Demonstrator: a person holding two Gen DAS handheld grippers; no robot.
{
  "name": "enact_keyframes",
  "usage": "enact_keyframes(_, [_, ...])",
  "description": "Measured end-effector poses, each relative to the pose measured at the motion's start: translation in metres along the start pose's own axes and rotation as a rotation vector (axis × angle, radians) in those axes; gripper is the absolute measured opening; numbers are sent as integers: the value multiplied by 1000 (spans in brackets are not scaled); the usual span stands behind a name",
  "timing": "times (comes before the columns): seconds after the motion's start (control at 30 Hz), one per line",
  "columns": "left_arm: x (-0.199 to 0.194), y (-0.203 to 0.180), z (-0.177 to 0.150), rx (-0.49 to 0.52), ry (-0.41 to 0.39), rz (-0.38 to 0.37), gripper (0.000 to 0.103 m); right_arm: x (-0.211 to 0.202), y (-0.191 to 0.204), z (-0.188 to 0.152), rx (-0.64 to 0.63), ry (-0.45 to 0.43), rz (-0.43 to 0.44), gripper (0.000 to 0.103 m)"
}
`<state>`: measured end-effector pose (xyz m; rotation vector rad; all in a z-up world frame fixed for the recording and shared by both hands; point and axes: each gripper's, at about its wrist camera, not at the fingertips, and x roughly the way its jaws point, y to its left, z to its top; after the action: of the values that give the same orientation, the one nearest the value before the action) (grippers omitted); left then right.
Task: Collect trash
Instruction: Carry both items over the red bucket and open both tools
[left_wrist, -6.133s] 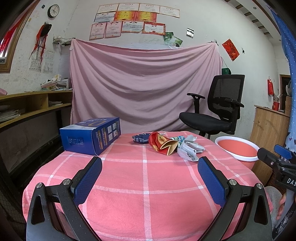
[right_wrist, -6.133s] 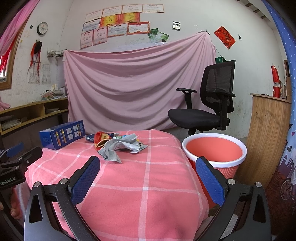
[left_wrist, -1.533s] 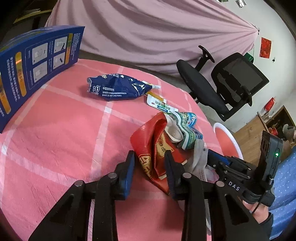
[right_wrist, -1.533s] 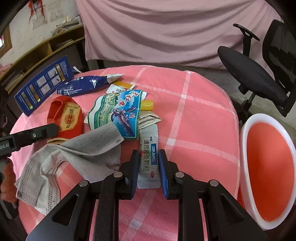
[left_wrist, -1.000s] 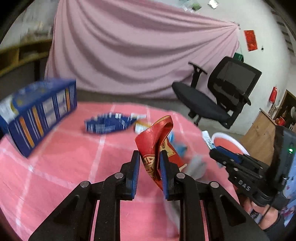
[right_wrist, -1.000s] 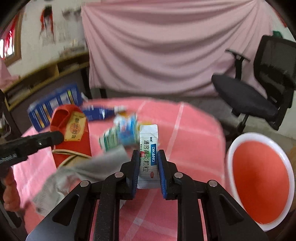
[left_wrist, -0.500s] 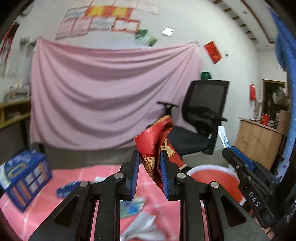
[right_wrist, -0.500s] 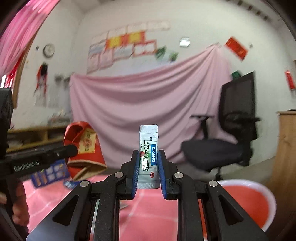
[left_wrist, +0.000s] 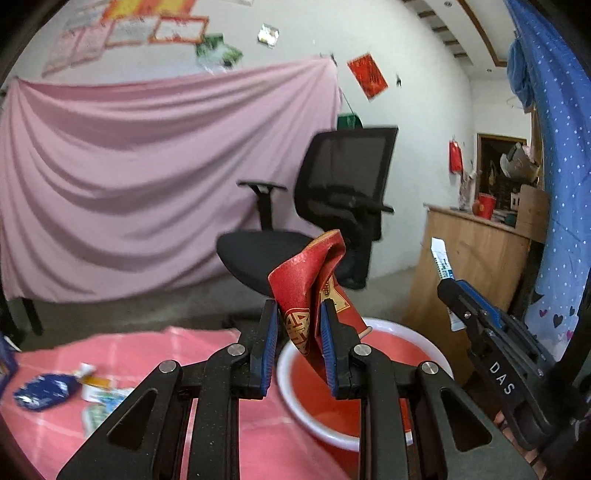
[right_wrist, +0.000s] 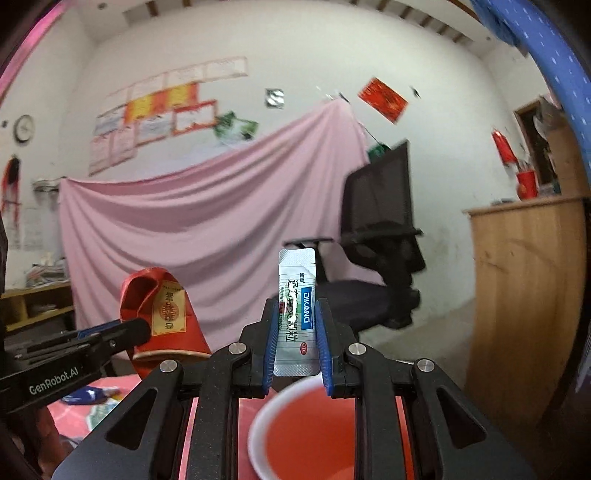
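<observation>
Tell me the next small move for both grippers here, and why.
Probably carry both pieces a little further over the red basin and open the jaws. The left gripper is shut on the red packet, the right gripper on the silver sachet, and the basin sits just below and ahead of both.

Two grippers: the left gripper (left_wrist: 298, 328) clamps one red packet (left_wrist: 306, 280), the right gripper (right_wrist: 295, 334) one silver sachet (right_wrist: 296, 314). One red basin (left_wrist: 369, 373) with a white rim stands past the table's right edge. One table (left_wrist: 122, 350) in pink check carries one blue wrapper (left_wrist: 44, 387) near its left edge and, just beside it, two or three more scraps (left_wrist: 99, 395), too blurred to count surely. One black chair (left_wrist: 325, 206). One wooden cabinet (left_wrist: 472, 266).
</observation>
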<state>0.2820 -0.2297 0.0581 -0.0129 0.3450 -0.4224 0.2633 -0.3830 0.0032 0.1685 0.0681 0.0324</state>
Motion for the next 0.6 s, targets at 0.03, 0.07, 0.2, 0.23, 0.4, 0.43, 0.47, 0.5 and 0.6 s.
enact_keyframes(0.03, [8, -4, 1, -3, 26, -8, 19, 4, -6, -1, 17, 22, -13, 18])
enact_keyframes(0.07, [20, -7, 1, -8, 64, -21, 19, 5, -11, -3, 26, 34, -18, 18])
enact_keyframes(0.2, [44, -10, 3, -55, 168, -46, 19, 14, -26, -12, 67, 122, -41, 18])
enact_keyframes(0.23, [48, -9, 3, -69, 190, -53, 19, 15, -29, -15, 80, 143, -46, 18])
enact_keyframes(0.4, [74, -10, 1, -108, 281, -86, 20, 19, -41, -22, 126, 192, -65, 19])
enact_keyframes(0.43, [78, -9, 1, -113, 294, -89, 20, 20, -43, -23, 132, 202, -66, 19])
enact_keyframes(0.47, [81, -10, 1, -117, 303, -89, 20, 22, -44, -23, 136, 211, -66, 20])
enact_keyframes(0.5, [82, -10, 1, -120, 310, -88, 20, 23, -44, -24, 140, 222, -66, 20])
enact_keyframes(0.6, [87, -7, 0, -136, 340, -97, 21, 26, -44, -26, 142, 250, -67, 20])
